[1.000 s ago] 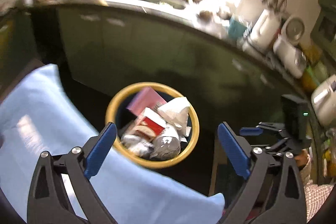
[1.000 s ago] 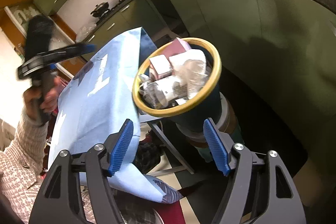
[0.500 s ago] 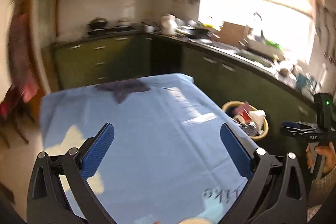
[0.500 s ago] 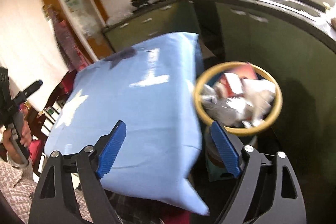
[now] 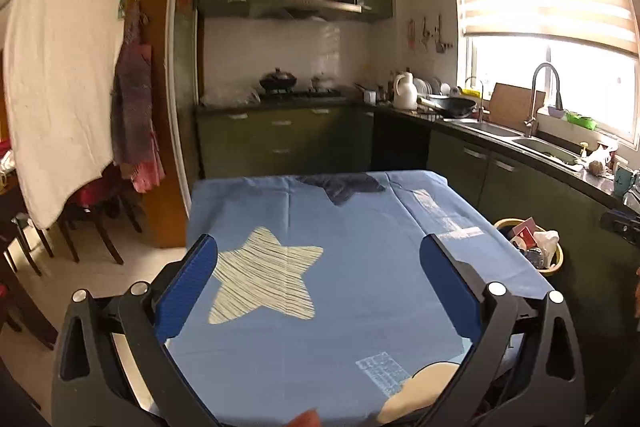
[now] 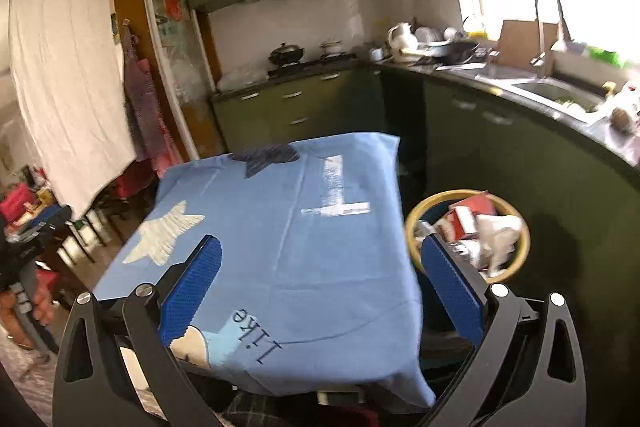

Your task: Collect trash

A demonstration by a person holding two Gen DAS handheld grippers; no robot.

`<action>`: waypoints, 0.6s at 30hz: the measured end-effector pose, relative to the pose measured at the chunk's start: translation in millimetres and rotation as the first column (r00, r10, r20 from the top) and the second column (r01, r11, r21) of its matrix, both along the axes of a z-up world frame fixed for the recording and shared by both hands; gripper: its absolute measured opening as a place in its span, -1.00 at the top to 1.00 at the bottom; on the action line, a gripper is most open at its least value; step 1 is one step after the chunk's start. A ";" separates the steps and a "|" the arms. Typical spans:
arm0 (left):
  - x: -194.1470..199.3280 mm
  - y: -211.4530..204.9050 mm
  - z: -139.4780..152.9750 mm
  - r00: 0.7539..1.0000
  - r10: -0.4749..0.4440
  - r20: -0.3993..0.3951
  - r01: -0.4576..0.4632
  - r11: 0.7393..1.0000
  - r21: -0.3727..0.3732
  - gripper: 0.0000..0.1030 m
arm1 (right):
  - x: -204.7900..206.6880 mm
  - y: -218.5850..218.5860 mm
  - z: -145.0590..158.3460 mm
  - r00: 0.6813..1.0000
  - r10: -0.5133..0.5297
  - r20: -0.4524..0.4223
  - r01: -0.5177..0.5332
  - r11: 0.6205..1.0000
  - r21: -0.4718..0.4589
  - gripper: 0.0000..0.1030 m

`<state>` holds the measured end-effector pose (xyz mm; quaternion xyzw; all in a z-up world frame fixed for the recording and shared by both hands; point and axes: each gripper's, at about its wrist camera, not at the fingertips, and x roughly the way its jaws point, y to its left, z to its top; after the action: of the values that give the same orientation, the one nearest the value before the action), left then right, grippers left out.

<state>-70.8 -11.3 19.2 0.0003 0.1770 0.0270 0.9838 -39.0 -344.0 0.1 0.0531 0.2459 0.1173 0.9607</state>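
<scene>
Trash fills a yellow-rimmed bin at the right of the right wrist view, just beside the edge of a table under a blue cloth; a red carton and crumpled white plastic sit on top. In the left wrist view the bin shows at right centre. Both the left gripper and right gripper are spread wide with nothing between their blue pads, above the cloth.
</scene>
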 end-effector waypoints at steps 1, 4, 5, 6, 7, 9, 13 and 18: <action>-6.1 1.1 1.0 1.000 -0.012 0.009 0.012 1.000 -0.006 -0.87 | -4.9 1.6 -1.1 1.000 -0.008 0.002 0.008 1.000 -0.018 -0.91; -15.6 4.1 1.7 0.999 -0.041 0.006 0.041 0.999 -0.035 -0.87 | -15.7 6.8 -6.3 0.999 -0.035 0.014 0.035 0.997 -0.062 -0.91; -17.5 4.4 1.7 0.999 -0.046 0.004 0.046 0.998 -0.043 -0.87 | -17.6 8.1 -8.8 0.999 -0.039 0.014 0.040 0.996 -0.074 -0.91; -19.7 4.1 1.3 0.999 -0.049 0.000 0.049 0.998 -0.046 -0.87 | -19.0 7.3 -11.5 0.999 -0.045 0.015 0.046 0.996 -0.081 -0.91; -21.4 2.8 1.0 0.999 -0.047 -0.001 0.047 0.998 -0.041 -0.87 | -19.9 6.8 -13.9 0.999 -0.048 0.016 0.049 0.995 -0.085 -0.91; -23.9 -0.7 0.4 0.999 -0.040 0.002 0.040 0.999 -0.023 -0.87 | -22.0 5.4 -16.6 0.998 -0.057 0.021 0.058 0.994 -0.088 -0.91; -21.4 -4.7 -2.0 0.999 -0.043 -0.010 0.043 0.999 -0.024 -0.87 | -21.0 1.8 -20.5 0.996 -0.076 0.036 0.079 0.992 -0.097 -0.91; -18.1 -9.2 -4.8 0.998 -0.057 -0.026 0.056 0.998 -0.024 -0.87 | -20.9 -1.2 -20.9 0.996 -0.078 0.043 0.081 0.993 -0.087 -0.91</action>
<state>-88.9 -20.6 14.4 -0.0057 0.1906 -0.0028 0.9817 -59.9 -345.2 -20.8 0.0178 0.2295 0.0690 0.9707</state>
